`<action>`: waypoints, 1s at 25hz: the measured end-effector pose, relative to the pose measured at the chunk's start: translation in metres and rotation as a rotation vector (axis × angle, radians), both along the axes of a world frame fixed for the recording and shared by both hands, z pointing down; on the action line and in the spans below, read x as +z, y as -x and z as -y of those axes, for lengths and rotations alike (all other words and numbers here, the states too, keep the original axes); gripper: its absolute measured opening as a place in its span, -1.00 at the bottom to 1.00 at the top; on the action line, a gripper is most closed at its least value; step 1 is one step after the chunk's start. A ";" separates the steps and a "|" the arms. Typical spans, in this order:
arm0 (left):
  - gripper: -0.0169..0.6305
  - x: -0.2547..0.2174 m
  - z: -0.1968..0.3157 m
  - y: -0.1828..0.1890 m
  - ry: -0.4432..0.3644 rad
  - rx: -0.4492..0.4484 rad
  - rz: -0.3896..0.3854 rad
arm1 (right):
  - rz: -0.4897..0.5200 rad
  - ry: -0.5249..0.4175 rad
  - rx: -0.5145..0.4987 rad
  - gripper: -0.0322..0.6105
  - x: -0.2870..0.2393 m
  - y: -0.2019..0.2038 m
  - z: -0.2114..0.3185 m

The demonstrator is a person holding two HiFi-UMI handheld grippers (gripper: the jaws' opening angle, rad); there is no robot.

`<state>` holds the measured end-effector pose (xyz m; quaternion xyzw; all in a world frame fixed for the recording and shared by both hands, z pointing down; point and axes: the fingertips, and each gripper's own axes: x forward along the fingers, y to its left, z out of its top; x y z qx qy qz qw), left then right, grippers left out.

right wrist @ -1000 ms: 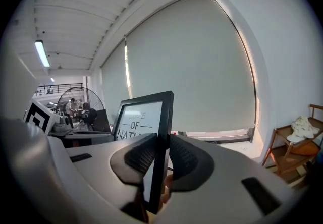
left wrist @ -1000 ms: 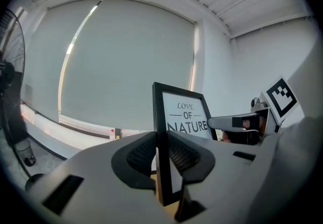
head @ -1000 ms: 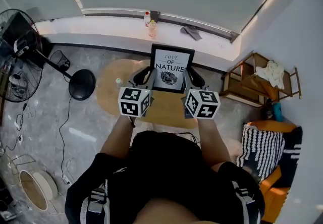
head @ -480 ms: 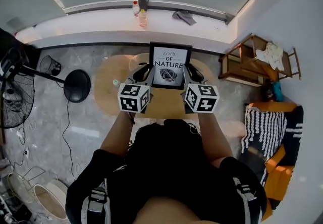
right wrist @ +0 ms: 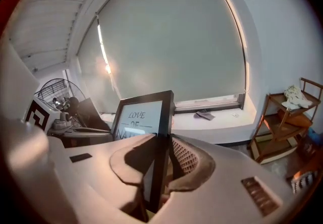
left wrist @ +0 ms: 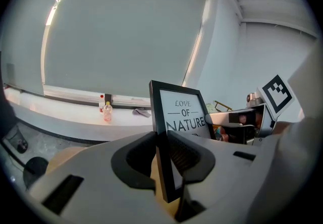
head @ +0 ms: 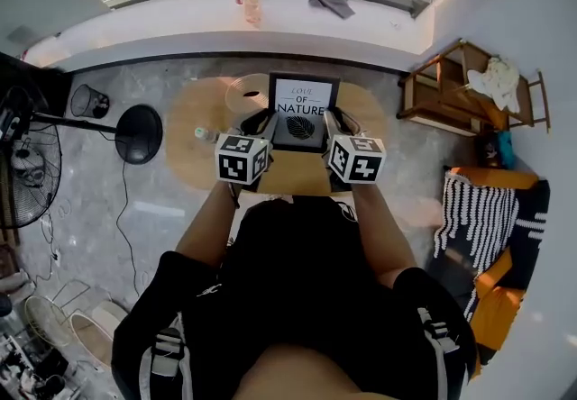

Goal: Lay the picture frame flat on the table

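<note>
picture frame [head: 305,110] is pinched by its side edges, left gripper [left wrist: 164,153] and right gripper [right wrist: 159,163] each clamped on black moulding. it has sunk toward the round table [head: 191,159] but stands near upright: tipping remains. gripper views prove the grip; only the head view shows table beneath.

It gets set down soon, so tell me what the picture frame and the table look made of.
Picture frame: black matte moulding, wood or plastic, I can't tell which. It holds a white printed sheet, and no glare shows whether it is glazed. Table: probably light wood or veneer, going by its smooth, even tan top.
</note>
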<state>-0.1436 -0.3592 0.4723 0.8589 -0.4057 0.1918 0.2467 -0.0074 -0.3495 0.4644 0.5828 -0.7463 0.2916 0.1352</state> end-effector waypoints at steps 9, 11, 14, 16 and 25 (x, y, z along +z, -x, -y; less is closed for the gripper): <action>-0.68 0.073 0.003 -0.031 0.160 0.039 0.060 | 0.026 0.178 -0.008 -0.60 0.079 -0.031 0.002; -0.68 0.091 0.004 -0.036 0.203 0.043 0.056 | 0.030 0.217 -0.011 -0.60 0.099 -0.036 0.004; -0.67 0.122 0.003 -0.037 0.273 0.037 0.059 | 0.030 0.280 -0.028 -0.60 0.129 -0.037 0.005; -0.68 0.143 -0.001 -0.035 0.318 0.031 0.074 | 0.027 0.325 -0.044 -0.60 0.150 -0.035 0.003; -0.68 0.235 -0.004 -0.047 0.480 0.036 0.107 | 0.021 0.502 -0.073 -0.60 0.245 -0.046 0.001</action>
